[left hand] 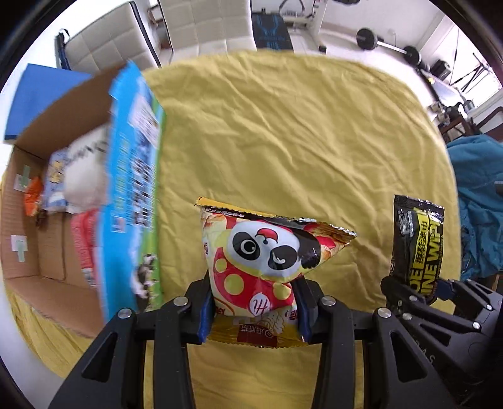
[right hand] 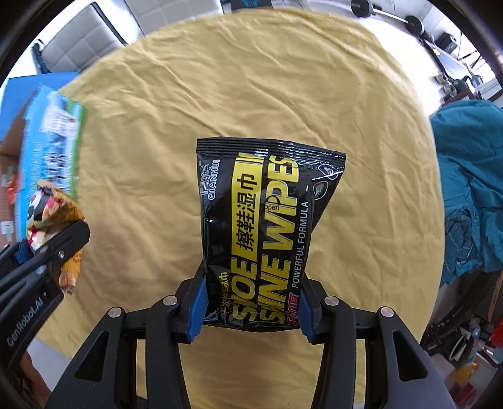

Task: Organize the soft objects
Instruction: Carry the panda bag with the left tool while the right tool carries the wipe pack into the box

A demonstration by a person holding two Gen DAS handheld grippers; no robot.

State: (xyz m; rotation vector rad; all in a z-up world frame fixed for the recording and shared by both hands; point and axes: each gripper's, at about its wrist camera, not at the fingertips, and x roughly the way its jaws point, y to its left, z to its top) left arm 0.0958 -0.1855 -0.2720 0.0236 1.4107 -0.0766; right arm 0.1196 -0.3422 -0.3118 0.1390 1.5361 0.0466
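1. I see a wrinkled yellow cloth (left hand: 283, 126) filling mid-frame, cardboard box (left hand: 28, 251) at left.
2. My left gripper (left hand: 254, 311) clamps the panda snack bag (left hand: 267, 261), low centre.
3. My right gripper (right hand: 251, 314) grips the shoe wipes pack (right hand: 264, 226), centre.

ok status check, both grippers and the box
Left gripper shut on panda snack bag. Right gripper shut on shoe wipes pack. Cardboard box open, partly filled, path clear.

Home room (barbell (left hand: 388, 44), padded chairs (left hand: 207, 23)).
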